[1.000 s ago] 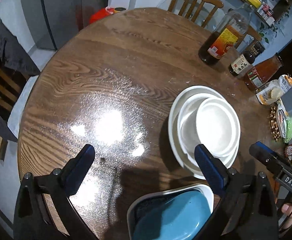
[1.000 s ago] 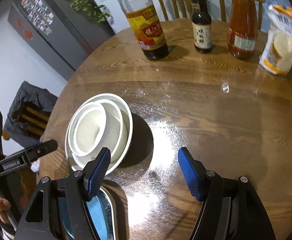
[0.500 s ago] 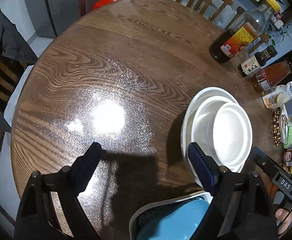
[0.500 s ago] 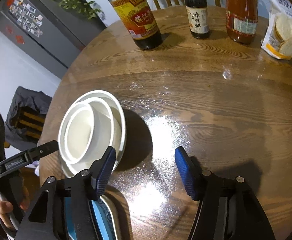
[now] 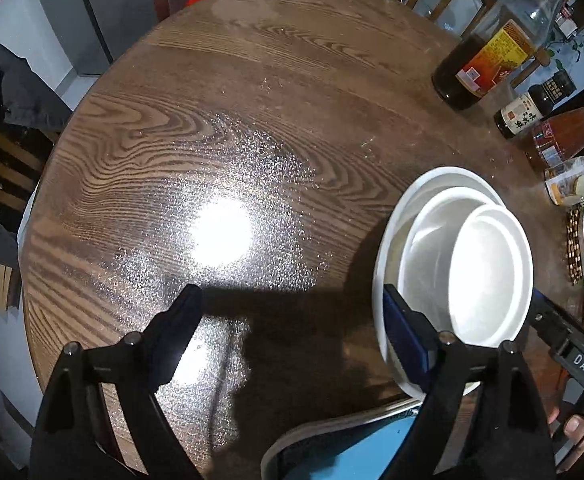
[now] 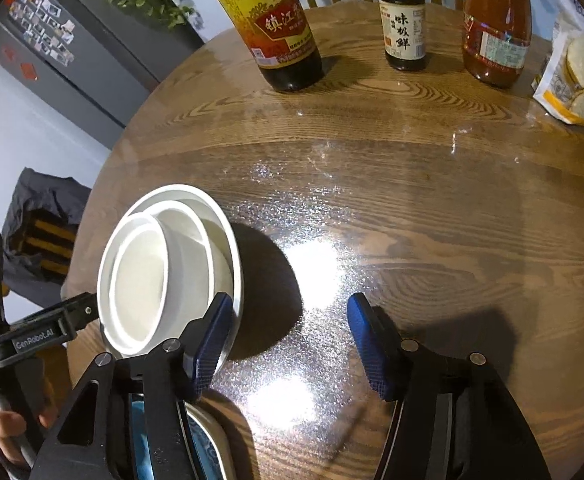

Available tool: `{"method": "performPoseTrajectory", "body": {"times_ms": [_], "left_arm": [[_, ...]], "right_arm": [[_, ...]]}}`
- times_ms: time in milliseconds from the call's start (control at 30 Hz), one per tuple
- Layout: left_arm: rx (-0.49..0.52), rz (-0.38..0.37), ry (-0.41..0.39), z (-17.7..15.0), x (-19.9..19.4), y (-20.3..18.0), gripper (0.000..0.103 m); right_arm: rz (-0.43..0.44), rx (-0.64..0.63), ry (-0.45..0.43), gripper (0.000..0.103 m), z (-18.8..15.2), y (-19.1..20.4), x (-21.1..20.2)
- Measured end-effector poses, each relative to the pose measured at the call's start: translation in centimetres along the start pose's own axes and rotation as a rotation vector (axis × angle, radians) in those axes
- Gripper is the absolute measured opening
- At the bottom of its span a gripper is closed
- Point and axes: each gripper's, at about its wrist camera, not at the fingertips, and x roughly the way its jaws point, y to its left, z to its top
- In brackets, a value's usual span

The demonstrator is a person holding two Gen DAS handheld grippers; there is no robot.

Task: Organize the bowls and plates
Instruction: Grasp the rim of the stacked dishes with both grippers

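Narrowing since before, left hand-held gripper (image 5: 292, 320) and right hand-held gripper (image 6: 287, 332) open, empty, lower over table (image 5: 251, 120)

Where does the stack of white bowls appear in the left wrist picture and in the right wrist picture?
Left wrist view: the stack of white bowls sits at the right, partly behind the near gripper finger.
Right wrist view: the same stack sits at the lower left, beside the gripper's left finger.
Shared landmark: the large dark vinegar bottle, at the far table edge in both.
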Motion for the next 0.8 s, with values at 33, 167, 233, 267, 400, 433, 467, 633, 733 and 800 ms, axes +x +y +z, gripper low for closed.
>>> {"method": "performPoseTrajectory", "body": {"times_ms": [33, 167, 233, 267, 400, 433, 467, 633, 733, 800], "left_arm": [[-0.004, 0.0, -0.002, 0.1, 0.0, 0.0, 0.088], [-0.004, 0.007, -0.017, 0.3, 0.0, -0.5, 0.083], [0.004, -0.009, -0.021, 0.3, -0.2, -0.9, 0.07], [0.012, -0.022, -0.023, 0.3, -0.4, -1.1, 0.061], [0.028, -0.074, -0.028, 0.0, -0.9, -2.0, 0.028], [0.029, -0.086, -0.032, 0.0, -1.0, -2.2, 0.016], [0.034, -0.091, -0.04, -0.1, -1.1, -2.5, 0.012], [0.05, -0.055, -0.073, -0.3, -1.4, -3.5, 0.002], [0.037, -0.049, -0.084, -0.3, -1.3, -3.4, 0.002], [0.047, -0.033, -0.099, -0.5, -1.4, -3.6, 0.002]], "right_arm": [[0.003, 0.004, 0.003, 0.062, 0.1, 0.0, 0.2], [0.016, 0.021, -0.003, 0.061, 0.4, -0.3, 0.3], [0.048, 0.031, -0.001, 0.042, 0.4, -0.4, 0.4], [0.081, 0.027, 0.001, 0.036, 0.3, -0.2, 0.3], [0.125, -0.013, -0.003, 0.011, 0.3, 1.4, 0.0], [0.109, -0.027, -0.012, 0.011, 0.3, 1.8, -0.1], [0.109, -0.03, -0.015, 0.011, 0.4, 2.0, -0.1], [0.106, -0.02, -0.015, 0.011, 0.3, 2.1, 0.0], [0.096, -0.017, -0.018, 0.011, 0.2, 2.4, 0.0], [0.093, -0.013, -0.021, 0.011, 0.2, 2.4, -0.1]]}}
